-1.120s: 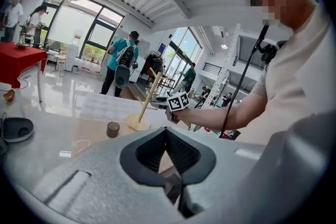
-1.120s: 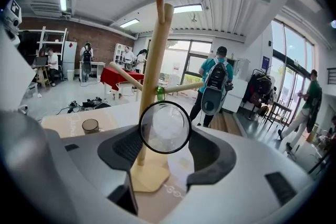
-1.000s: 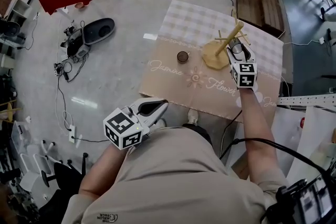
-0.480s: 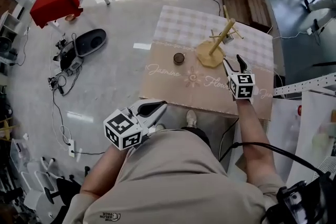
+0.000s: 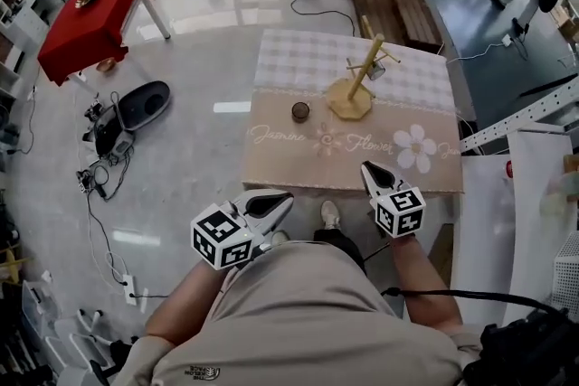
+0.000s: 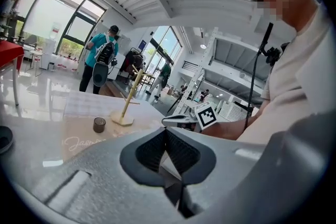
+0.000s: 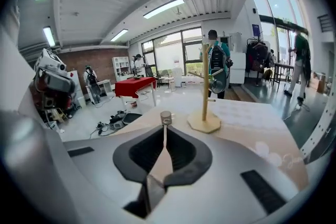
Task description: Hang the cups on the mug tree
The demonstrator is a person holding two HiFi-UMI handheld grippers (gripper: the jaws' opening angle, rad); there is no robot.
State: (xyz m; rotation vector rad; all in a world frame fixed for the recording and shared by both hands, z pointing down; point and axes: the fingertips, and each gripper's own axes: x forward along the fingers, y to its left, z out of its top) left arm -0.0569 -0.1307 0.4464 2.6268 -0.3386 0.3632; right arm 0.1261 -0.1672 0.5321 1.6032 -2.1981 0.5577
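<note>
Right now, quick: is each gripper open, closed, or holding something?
Left gripper: closed, empty.
Right gripper: closed, jaws have just shut, nothing between them.
</note>
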